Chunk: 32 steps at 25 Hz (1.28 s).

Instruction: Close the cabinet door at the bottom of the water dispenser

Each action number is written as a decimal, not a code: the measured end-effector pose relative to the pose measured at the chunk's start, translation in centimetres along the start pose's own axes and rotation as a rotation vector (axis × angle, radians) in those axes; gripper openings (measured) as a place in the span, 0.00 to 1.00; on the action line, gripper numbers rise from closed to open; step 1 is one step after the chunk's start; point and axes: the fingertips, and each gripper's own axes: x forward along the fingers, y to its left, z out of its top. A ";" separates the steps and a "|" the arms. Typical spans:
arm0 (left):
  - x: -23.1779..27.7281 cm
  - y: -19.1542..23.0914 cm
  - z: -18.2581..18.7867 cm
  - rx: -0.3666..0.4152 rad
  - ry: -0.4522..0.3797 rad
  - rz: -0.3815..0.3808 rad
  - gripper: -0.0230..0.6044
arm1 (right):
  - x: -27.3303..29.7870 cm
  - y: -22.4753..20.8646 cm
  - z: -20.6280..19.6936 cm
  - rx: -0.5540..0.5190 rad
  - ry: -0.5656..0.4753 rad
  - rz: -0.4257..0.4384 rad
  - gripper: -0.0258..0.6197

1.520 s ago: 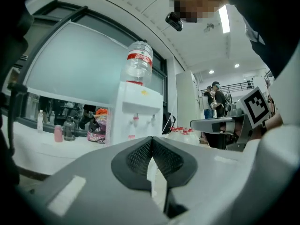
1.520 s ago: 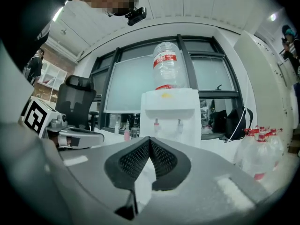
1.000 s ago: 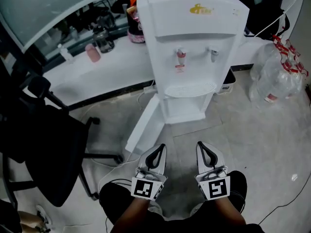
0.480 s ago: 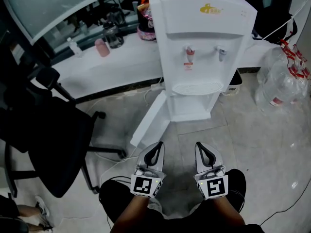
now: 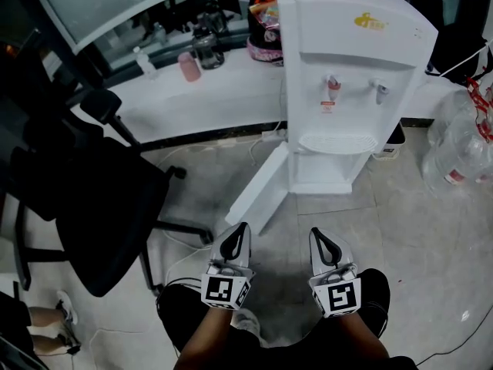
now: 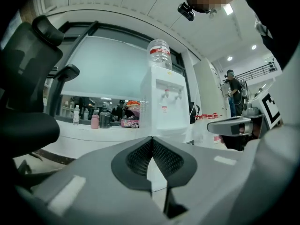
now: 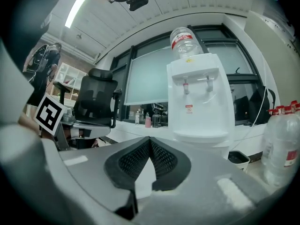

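Observation:
A white water dispenser [image 5: 350, 75] stands on the floor ahead; it also shows as the dispenser [image 6: 164, 104] and the dispenser [image 7: 199, 102] in the gripper views. Its bottom cabinet door [image 5: 259, 187] hangs open, swung out to the left. My left gripper [image 5: 237, 240] and right gripper [image 5: 322, 241] are held side by side over my knees, well short of the door. Both are shut with nothing between the jaws; the left gripper [image 6: 151, 139] and right gripper [image 7: 150, 140] tips meet.
A black office chair [image 5: 92, 191] stands at the left. A white counter [image 5: 192, 102] behind carries bottles and a pink cup [image 5: 186, 66]. Big water bottles [image 5: 462, 149] sit at the right. Cables trail on the grey floor [image 5: 416, 222]. A small black bin [image 5: 396, 139] stands beside the dispenser.
The head view has shifted: dispenser and open door now appear further right and a little higher. Both grippers stay shut and hold their place; the left one edged slightly left.

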 end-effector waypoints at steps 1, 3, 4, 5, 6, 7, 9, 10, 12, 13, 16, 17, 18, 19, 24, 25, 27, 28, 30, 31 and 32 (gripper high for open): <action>-0.2 0.8 -0.1 0.002 0.001 0.020 0.07 | 0.2 0.2 0.0 -0.004 0.001 0.007 0.04; -0.7 2.5 -0.5 0.008 -0.001 0.057 0.07 | 0.8 0.7 -0.2 -0.016 -0.006 0.021 0.04; -0.9 3.3 -0.8 0.009 0.001 0.076 0.07 | 1.0 0.9 -0.3 -0.018 -0.010 0.026 0.04; -1.0 4.2 -1.0 0.009 0.005 0.094 0.07 | 1.2 1.1 -0.4 -0.015 -0.009 0.029 0.04; -1.1 5.1 -1.3 0.007 0.012 0.113 0.07 | 1.3 1.3 -0.5 -0.015 -0.010 0.033 0.04; -1.2 5.9 -1.6 0.007 0.022 0.129 0.07 | 1.3 1.6 -0.4 -0.021 -0.016 0.040 0.04; -1.3 7.3 -2.3 0.010 0.043 0.159 0.07 | 1.3 2.0 -0.3 -0.035 -0.029 0.053 0.04; -1.3 7.9 -2.7 0.014 0.053 0.173 0.07 | 1.3 2.0 -0.4 -0.035 -0.024 0.054 0.04; -1.1 9.1 -4.0 0.025 0.069 0.199 0.07 | 1.2 1.9 -0.9 -0.032 0.010 0.048 0.04; -1.0 9.6 -4.6 0.028 0.078 0.208 0.07 | 1.1 1.8 -1.1 -0.033 0.022 0.046 0.04; -0.6 10.5 -6.4 0.011 0.107 0.218 0.07 | 1.1 1.9 -1.1 -0.037 -0.005 0.043 0.04; -0.4 10.6 -7.0 -0.001 0.117 0.216 0.07 | 1.1 1.8 -1.1 -0.037 -0.007 0.042 0.04; -0.2 10.6 -7.5 -0.012 0.126 0.211 0.07 | 1.1 1.8 -1.2 -0.038 -0.005 0.042 0.04; 0.0 10.5 -8.0 -0.020 0.135 0.205 0.07 | 1.1 1.9 -1.3 -0.038 -0.002 0.042 0.04; 0.5 10.4 -9.5 -0.030 0.169 0.194 0.07 | 1.1 2.3 -1.6 -0.044 0.019 0.052 0.04; 0.5 10.4 -9.5 -0.032 0.169 0.194 0.07 | 1.1 2.3 -1.6 -0.045 0.020 0.054 0.04; 0.5 10.3 -9.5 -0.032 0.167 0.192 0.07 | 1.1 2.4 -1.6 -0.045 0.019 0.055 0.04; 0.5 10.3 -9.4 -0.034 0.165 0.191 0.07 | 1.1 2.4 -1.5 -0.047 0.017 0.055 0.04; 0.5 10.2 -9.4 -0.041 0.161 0.188 0.07 | 1.2 2.4 -1.5 -0.047 0.017 0.055 0.04; 0.5 10.0 -9.4 -0.046 0.158 0.186 0.07 | 1.2 2.4 -1.6 -0.043 0.020 0.054 0.04; 0.5 9.9 -9.4 -0.051 0.157 0.184 0.07 | 1.2 2.3 -1.8 -0.037 0.023 0.052 0.04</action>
